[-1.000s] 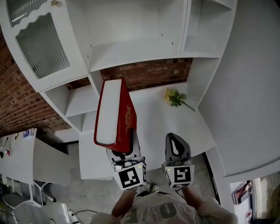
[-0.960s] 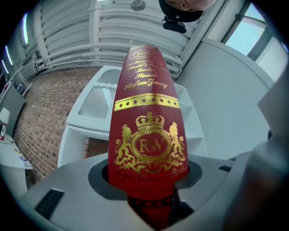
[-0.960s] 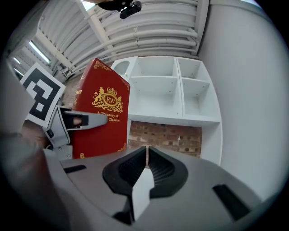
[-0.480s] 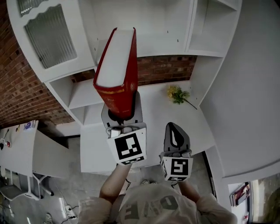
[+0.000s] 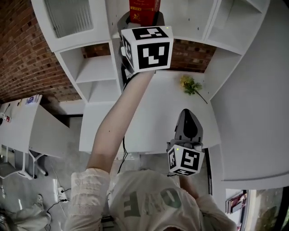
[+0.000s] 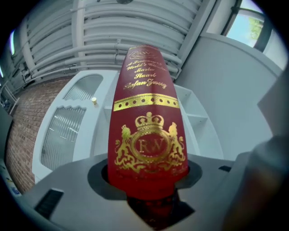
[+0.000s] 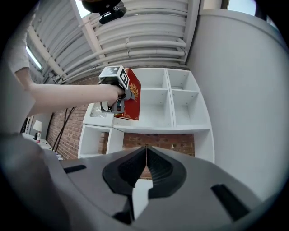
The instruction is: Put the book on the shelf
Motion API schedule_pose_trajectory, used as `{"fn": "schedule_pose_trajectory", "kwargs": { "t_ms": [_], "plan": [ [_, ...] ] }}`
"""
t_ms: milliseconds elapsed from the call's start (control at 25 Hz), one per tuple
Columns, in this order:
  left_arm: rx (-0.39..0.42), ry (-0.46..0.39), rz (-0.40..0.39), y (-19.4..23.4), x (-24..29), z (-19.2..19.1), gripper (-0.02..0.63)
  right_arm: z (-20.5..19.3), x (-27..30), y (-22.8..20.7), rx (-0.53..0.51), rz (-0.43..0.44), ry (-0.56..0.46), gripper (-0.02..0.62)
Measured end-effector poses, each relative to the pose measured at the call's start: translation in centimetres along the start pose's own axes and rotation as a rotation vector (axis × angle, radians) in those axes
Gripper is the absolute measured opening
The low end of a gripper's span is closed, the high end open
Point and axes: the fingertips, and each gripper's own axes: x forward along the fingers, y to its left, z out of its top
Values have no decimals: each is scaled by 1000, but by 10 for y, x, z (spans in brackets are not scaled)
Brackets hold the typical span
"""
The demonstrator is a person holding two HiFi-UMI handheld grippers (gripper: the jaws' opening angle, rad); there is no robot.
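Note:
A thick red book (image 6: 146,131) with a gold crest and gold lettering stands upright in my left gripper (image 6: 146,191), which is shut on its lower end. The head view shows that gripper (image 5: 141,20) lifted high on an outstretched arm, the book (image 5: 143,10) cut off by the top edge. From the right gripper view, the book (image 7: 132,100) hangs at the left front of an upper compartment of the white shelf unit (image 7: 162,128), just above its board; I cannot tell whether they touch. My right gripper (image 7: 146,151) is shut and holds nothing, low over the desk (image 5: 149,122).
The shelf unit (image 5: 95,72) has several open compartments and a ribbed-glass door (image 5: 72,16) at the upper left. A yellow flower sprig (image 5: 191,85) lies on the desk under it. A brick wall (image 5: 22,54) runs along the left, a curved white wall (image 5: 253,108) along the right.
My left arm has swung the book up from above the desk to the upper shelf level. The right gripper has stayed low and shut, shifting slightly right.

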Motion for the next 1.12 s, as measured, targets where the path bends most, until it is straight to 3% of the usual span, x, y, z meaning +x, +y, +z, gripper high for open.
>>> {"fn": "schedule_pose_trajectory", "kwargs": {
  "t_ms": [200,520,1120],
  "plan": [
    [71,127,82,5,45,-10,247,-1,-10,-9,16,-40,0,17],
    [-18,219,192,10,86,-41,247,-16,-20,-37,23,-139,25,17],
    [-14,217,232,20,169,-75,247,-35,0,-77,-5,-241,85,17]
  ]
}}
